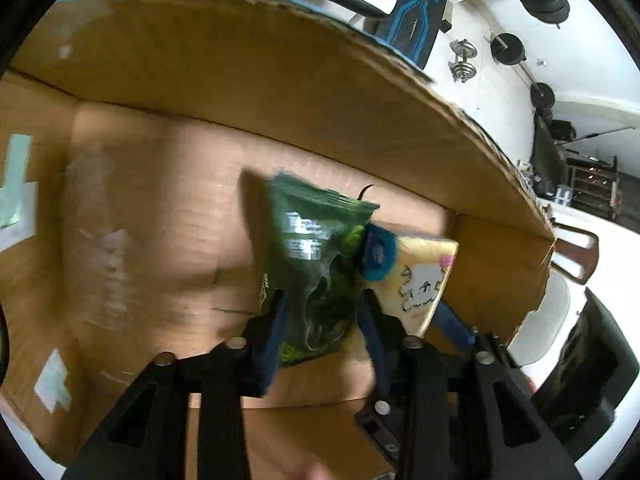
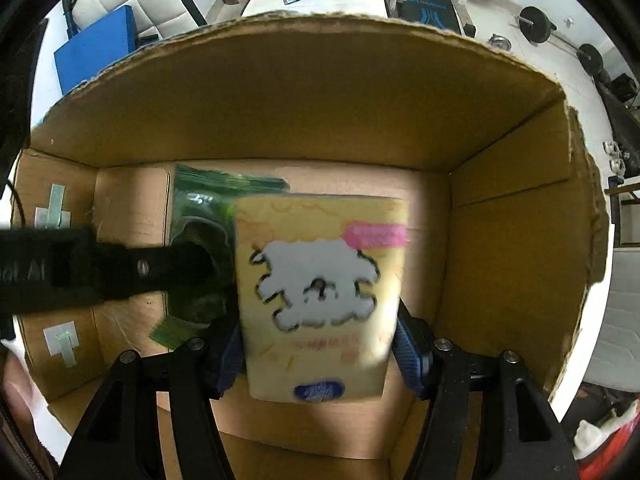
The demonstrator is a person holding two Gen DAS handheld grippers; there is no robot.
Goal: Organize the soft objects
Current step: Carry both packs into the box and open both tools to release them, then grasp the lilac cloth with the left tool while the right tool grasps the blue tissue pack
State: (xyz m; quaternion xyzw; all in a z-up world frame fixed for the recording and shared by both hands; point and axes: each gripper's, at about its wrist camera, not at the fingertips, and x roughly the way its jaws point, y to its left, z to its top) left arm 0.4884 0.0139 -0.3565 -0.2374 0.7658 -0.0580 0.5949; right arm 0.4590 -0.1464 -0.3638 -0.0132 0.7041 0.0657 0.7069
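Both grippers are inside an open cardboard box [image 1: 168, 184]. My left gripper [image 1: 320, 308] is shut on a dark green soft packet [image 1: 312, 264] and holds it over the box floor. My right gripper [image 2: 320, 336] is shut on a yellow soft pack [image 2: 320, 292] with a white cartoon animal and a pink label. The yellow pack also shows in the left wrist view [image 1: 420, 284], just right of the green packet. The green packet [image 2: 200, 240] and the left gripper's black body [image 2: 100, 272] show left of the yellow pack in the right wrist view.
The box's tall far wall [image 2: 312, 92] and right wall [image 2: 516, 248] close in the space. Tape patches [image 2: 60, 342] mark its left wall. Outside are a blue board [image 2: 96, 48], dumbbells [image 1: 464, 60] and weights on a white floor.
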